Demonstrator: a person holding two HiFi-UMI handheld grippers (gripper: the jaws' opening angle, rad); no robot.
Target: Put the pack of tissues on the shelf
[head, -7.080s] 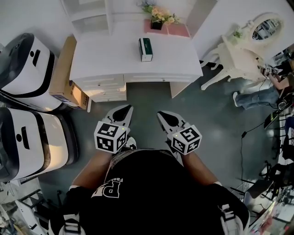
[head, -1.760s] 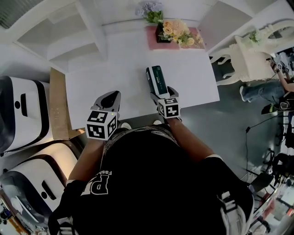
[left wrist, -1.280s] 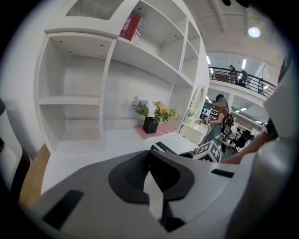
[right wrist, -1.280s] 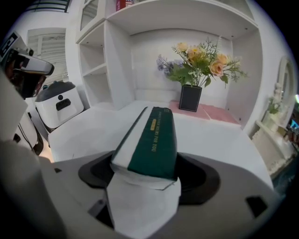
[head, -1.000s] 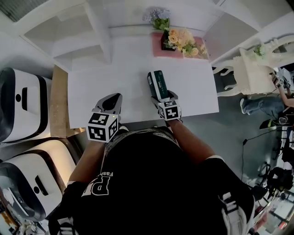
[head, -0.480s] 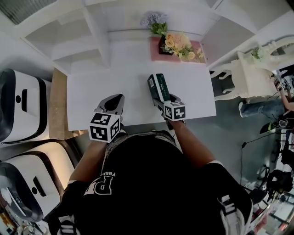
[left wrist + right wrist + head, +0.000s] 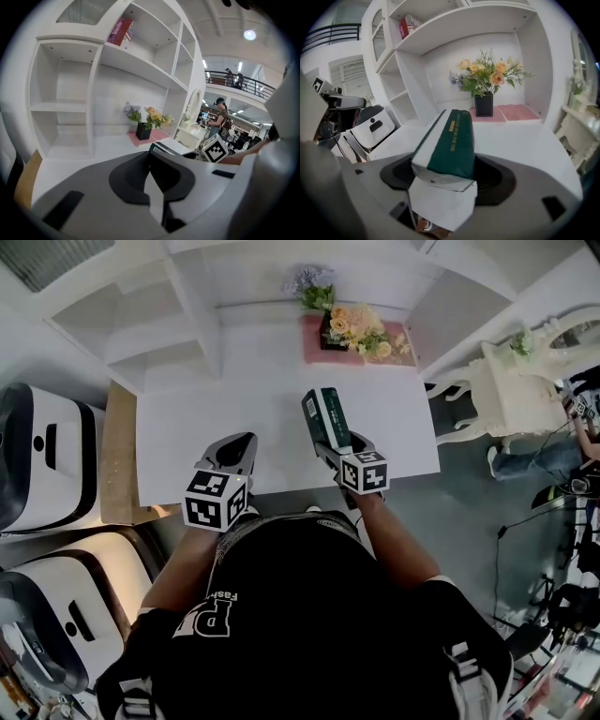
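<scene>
The pack of tissues (image 7: 324, 417), green and white, is clamped at its near end in my right gripper (image 7: 338, 442), shut on it above the white desk (image 7: 206, 427). In the right gripper view the pack (image 7: 449, 139) juts forward from the jaws, far end raised toward the flowers. My left gripper (image 7: 234, 450) hovers over the desk's front edge to the pack's left, jaws together and holding nothing (image 7: 153, 183). The white shelf unit (image 7: 141, 324) stands at the desk's back left, and its lower compartments (image 7: 65, 143) are bare.
A vase of flowers (image 7: 352, 324) on a pink mat (image 7: 398, 338) sits at the back of the desk. A red book (image 7: 121, 31) lies on an upper shelf. White machines (image 7: 42, 465) and a cardboard box (image 7: 114, 456) stand left; white furniture (image 7: 506, 381) stands right.
My right gripper has drawn slightly right and toward me with the pack in it, and the pack now tilts up off the desk. The left gripper has barely moved.
</scene>
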